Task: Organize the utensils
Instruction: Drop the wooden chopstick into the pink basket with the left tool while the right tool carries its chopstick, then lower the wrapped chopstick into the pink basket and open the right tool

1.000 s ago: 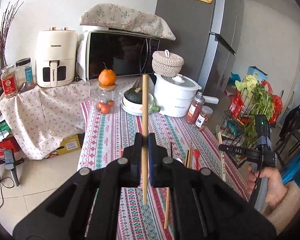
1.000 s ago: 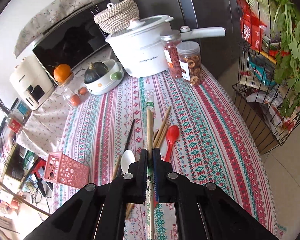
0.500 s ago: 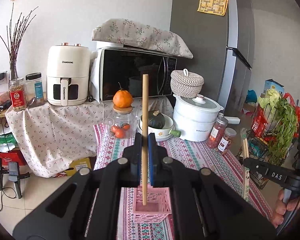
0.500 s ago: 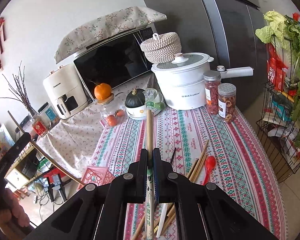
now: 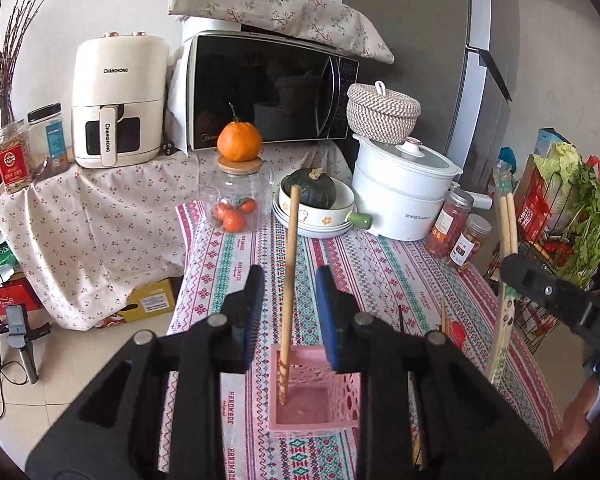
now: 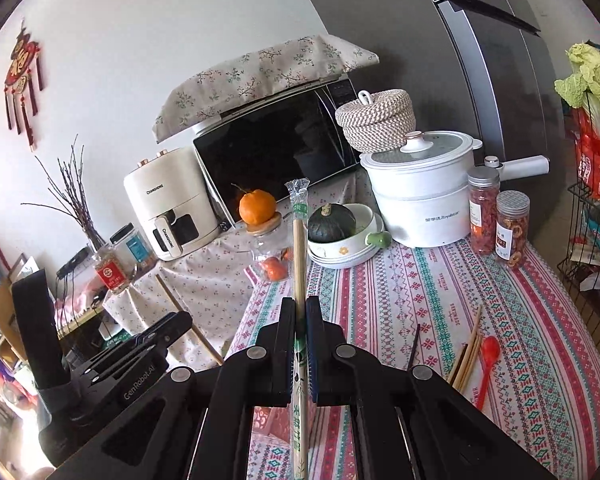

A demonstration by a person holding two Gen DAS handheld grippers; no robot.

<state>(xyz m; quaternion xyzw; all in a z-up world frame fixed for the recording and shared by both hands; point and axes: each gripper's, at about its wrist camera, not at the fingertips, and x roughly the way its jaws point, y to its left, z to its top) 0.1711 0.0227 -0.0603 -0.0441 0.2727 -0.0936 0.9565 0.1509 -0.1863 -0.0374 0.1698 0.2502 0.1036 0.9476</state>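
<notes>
My left gripper (image 5: 290,294) is open above a pink basket (image 5: 340,400) on the patterned tablecloth. A single wooden chopstick (image 5: 289,280) stands loose in the basket, leaning between the parted fingers. My right gripper (image 6: 300,320) is shut on a wrapped pair of chopsticks (image 6: 299,248), held upright; it also shows at the right of the left wrist view (image 5: 507,224). Loose chopsticks (image 6: 466,356), a black chopstick (image 6: 414,344) and a red spoon (image 6: 486,360) lie on the cloth to the right. The left gripper shows in the right wrist view (image 6: 168,328).
At the table's far end stand a white pot (image 5: 404,196), a bowl with a squash (image 5: 314,208), a glass jar with an orange on top (image 5: 238,200) and two snack jars (image 6: 496,220). A wire rack of vegetables (image 5: 560,220) stands right of the table.
My left gripper has opened and let go of the chopstick, which now stands in the pink basket. The right gripper has moved up and nearer to the basket with its wrapped chopsticks.
</notes>
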